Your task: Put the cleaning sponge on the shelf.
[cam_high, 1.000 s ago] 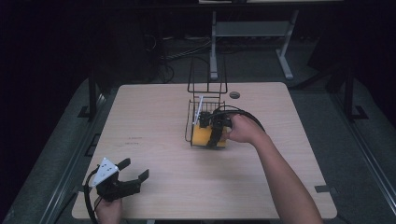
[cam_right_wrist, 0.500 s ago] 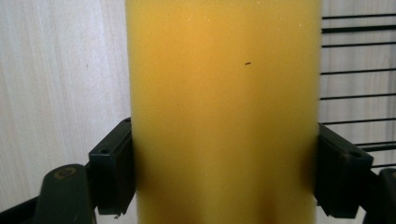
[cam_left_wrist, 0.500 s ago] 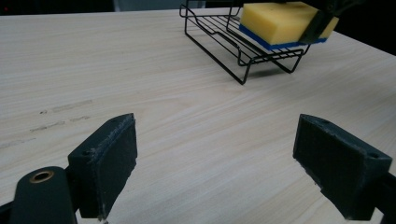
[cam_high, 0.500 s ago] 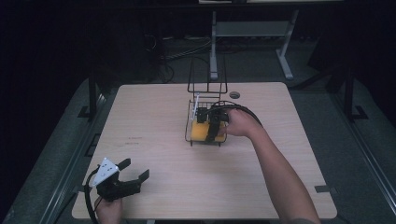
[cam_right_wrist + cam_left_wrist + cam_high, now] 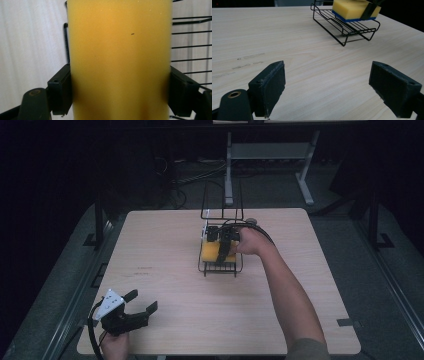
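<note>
Sponge [image 5: 212,251]: yellow with a blue underside, lying on the wire rack [image 5: 220,265] mid-table.
Right gripper [image 5: 223,245]: jaws pinching the sponge's two sides.
Left gripper [image 5: 138,302]: jaws spread wide, empty, low over the near left of the table [image 5: 165,320].
Risk: soft foam likely springs back on release, shifting off the wires or snagging a jaw.

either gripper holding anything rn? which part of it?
The right gripper grips the yellow sponge across its two side faces, over the wire rack. The left gripper holds nothing; its jaws stand open.
</note>
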`<state>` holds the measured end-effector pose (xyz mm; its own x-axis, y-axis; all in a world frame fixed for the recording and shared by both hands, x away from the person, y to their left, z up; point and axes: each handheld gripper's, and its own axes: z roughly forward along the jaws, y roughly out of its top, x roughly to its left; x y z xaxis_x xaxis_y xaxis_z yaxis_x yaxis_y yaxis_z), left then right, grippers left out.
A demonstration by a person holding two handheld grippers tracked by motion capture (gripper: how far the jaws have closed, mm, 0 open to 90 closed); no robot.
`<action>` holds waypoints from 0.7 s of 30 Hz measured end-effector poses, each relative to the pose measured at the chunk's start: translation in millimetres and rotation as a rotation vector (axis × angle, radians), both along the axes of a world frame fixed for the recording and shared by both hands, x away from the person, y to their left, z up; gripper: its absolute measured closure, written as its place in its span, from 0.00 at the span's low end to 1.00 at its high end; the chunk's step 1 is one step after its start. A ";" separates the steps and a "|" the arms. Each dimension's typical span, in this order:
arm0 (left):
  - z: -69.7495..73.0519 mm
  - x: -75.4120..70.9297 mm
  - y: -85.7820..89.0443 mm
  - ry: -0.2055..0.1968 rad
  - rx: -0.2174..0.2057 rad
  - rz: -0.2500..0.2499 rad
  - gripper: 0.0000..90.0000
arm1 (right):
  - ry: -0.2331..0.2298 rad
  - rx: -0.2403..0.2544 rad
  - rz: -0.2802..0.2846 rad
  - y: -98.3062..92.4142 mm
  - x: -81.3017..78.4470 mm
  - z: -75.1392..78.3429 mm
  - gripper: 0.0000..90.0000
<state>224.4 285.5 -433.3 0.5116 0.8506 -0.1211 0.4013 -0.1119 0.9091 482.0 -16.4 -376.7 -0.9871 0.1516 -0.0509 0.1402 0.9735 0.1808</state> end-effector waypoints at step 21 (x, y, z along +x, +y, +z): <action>-0.4 0.0 3.5 0.002 -0.007 0.004 0.14 | 0.008 -0.017 0.006 -3.3 15.2 -25.9 0.23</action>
<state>224.5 289.0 -433.7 0.5078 0.8519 -0.1280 0.4037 -0.1040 0.9090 497.2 -19.8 -402.6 -0.9884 0.1453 -0.0452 0.1362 0.9772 0.1631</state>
